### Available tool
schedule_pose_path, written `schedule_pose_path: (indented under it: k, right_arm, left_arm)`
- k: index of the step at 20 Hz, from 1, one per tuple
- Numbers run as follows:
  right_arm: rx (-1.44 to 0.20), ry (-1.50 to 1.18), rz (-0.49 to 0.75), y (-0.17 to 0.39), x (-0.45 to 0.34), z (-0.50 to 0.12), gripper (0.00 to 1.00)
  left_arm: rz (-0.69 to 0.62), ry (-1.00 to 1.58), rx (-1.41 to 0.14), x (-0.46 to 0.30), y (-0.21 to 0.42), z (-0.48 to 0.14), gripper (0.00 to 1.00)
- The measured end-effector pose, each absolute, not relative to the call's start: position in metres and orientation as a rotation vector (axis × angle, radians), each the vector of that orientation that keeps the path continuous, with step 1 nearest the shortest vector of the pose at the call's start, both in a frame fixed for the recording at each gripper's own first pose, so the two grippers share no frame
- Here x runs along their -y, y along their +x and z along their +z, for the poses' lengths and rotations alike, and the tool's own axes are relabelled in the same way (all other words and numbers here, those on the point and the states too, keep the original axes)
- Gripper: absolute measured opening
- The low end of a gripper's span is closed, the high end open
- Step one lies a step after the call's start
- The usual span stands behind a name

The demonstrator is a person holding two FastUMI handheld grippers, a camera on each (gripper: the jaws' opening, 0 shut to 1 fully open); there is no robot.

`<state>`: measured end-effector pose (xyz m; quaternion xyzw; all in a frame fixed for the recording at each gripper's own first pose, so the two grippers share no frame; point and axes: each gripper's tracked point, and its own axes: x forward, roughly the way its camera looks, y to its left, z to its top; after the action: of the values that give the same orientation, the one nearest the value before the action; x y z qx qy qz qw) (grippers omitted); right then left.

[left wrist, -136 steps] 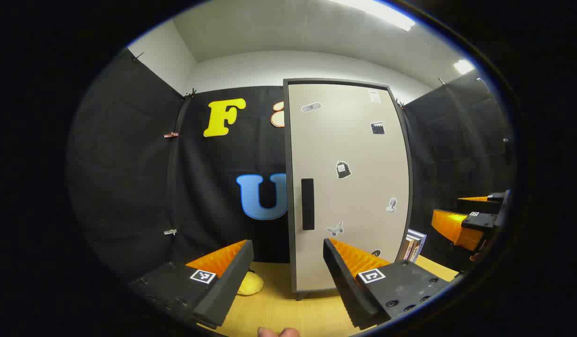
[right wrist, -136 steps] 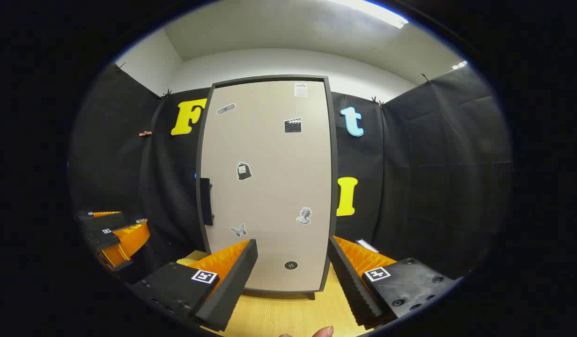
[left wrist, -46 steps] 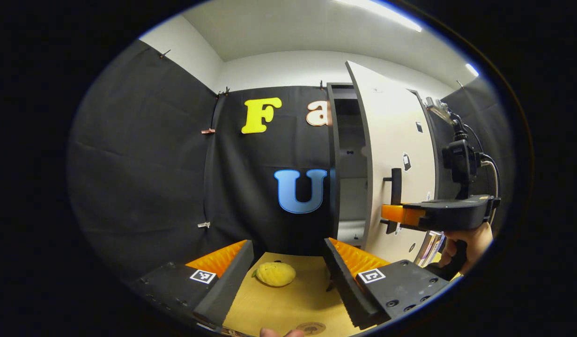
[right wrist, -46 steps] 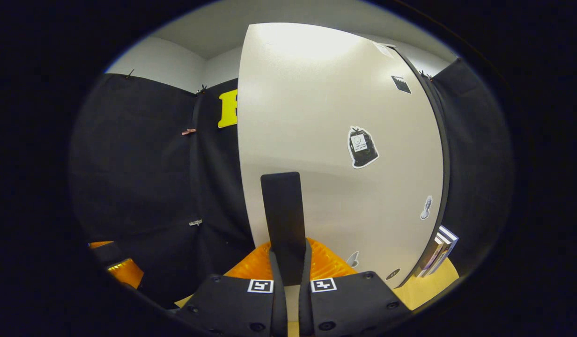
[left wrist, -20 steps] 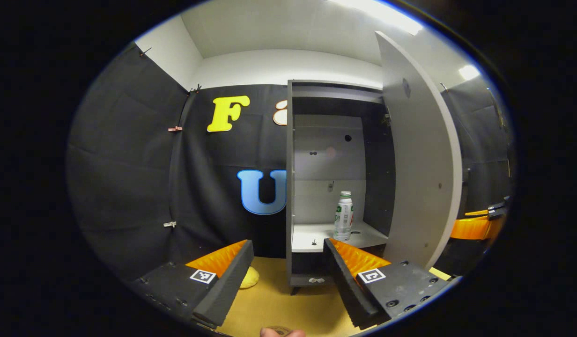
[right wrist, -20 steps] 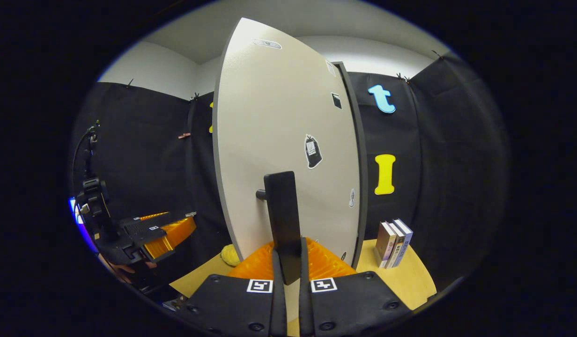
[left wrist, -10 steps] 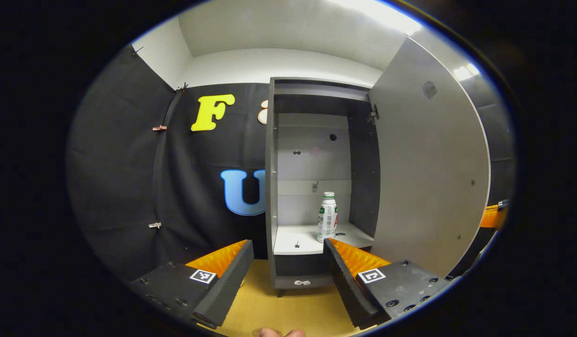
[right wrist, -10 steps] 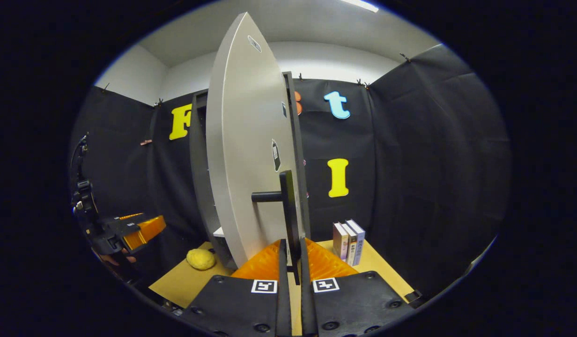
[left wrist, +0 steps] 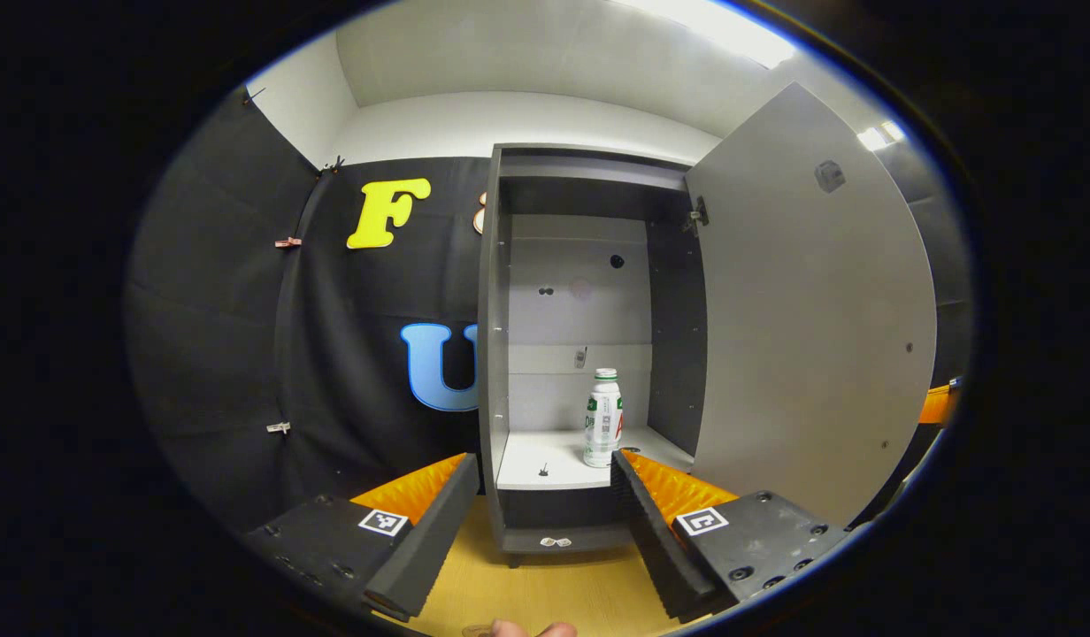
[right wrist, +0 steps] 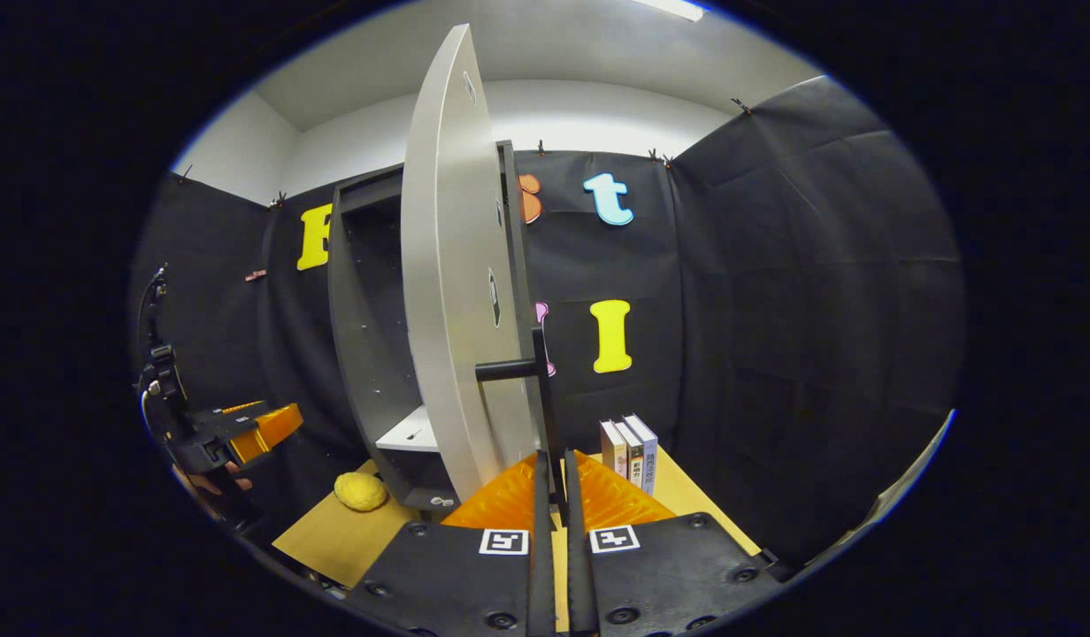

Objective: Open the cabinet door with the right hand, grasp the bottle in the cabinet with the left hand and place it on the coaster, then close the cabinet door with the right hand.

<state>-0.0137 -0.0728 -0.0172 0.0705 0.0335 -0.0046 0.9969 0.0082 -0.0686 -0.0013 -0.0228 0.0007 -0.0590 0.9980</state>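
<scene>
Cabinet (left wrist: 496, 292) open w/ bottle (left wrist: 602, 418) upright inside; left jaws wide, right jaws clamping door handle (right wrist: 540, 389).

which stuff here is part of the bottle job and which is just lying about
Part of the job:
- bottle on the cabinet shelf
- cabinet door, swung open
- door handle, in the right tongs
- left tongs, open

Lying about:
- books
- yellow lump on the table

Bottle (left wrist: 603, 418) on shelf (left wrist: 545, 460) inside cabinet (left wrist: 492, 354), door (left wrist: 810, 310) open rightward
</scene>
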Motion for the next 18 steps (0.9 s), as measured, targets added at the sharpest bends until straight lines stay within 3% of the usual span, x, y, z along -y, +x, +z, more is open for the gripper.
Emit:
schedule_pose_path:
  k: [5, 6, 8, 10, 11, 12, 14, 16, 17, 18]
  right_arm:
    - [-0.045, 0.113, -0.025, -0.018, 0.084, -0.009, 0.11]
    - [-0.045, 0.109, -0.023, -0.019, 0.085, -0.008, 0.22]
    - [-0.04, 0.099, -0.037, -0.025, 0.098, -0.007, 0.24]
    - [-0.028, 0.09, -0.067, -0.029, 0.112, -0.005, 0.44]
    - [-0.028, 0.09, -0.078, -0.029, 0.118, -0.008, 0.62]
    - [-0.023, 0.089, -0.088, -0.029, 0.124, -0.008, 0.66]
    - [-0.012, 0.096, -0.062, -0.025, 0.126, -0.008, 0.99]
    - [0.007, 0.072, -0.036, -0.027, 0.126, -0.006, 0.94]
    - [0.007, 0.061, -0.023, -0.026, 0.128, -0.008, 1.0]
    - [-0.002, 0.07, -0.001, -0.029, 0.127, -0.008, 0.99]
  left_arm:
    - [-0.146, -0.056, -0.003, 0.09, 0.022, 0.001, 0.94]
    - [-0.154, -0.056, 0.0, 0.094, 0.025, 0.003, 0.94]
    - [-0.169, -0.047, 0.009, 0.105, 0.033, 0.005, 0.94]
    - [-0.185, -0.045, 0.012, 0.116, 0.045, 0.005, 0.94]
    - [-0.191, -0.049, 0.013, 0.122, 0.051, 0.005, 0.92]
    - [-0.198, -0.052, 0.013, 0.129, 0.057, 0.005, 0.94]
    - [-0.207, -0.054, 0.014, 0.14, 0.073, 0.005, 0.94]
    - [-0.215, -0.052, 0.017, 0.152, 0.091, 0.003, 0.94]
    - [-0.221, -0.052, 0.018, 0.158, 0.101, 0.003, 0.92]
    - [-0.222, -0.054, 0.019, 0.164, 0.111, 0.002, 0.95]
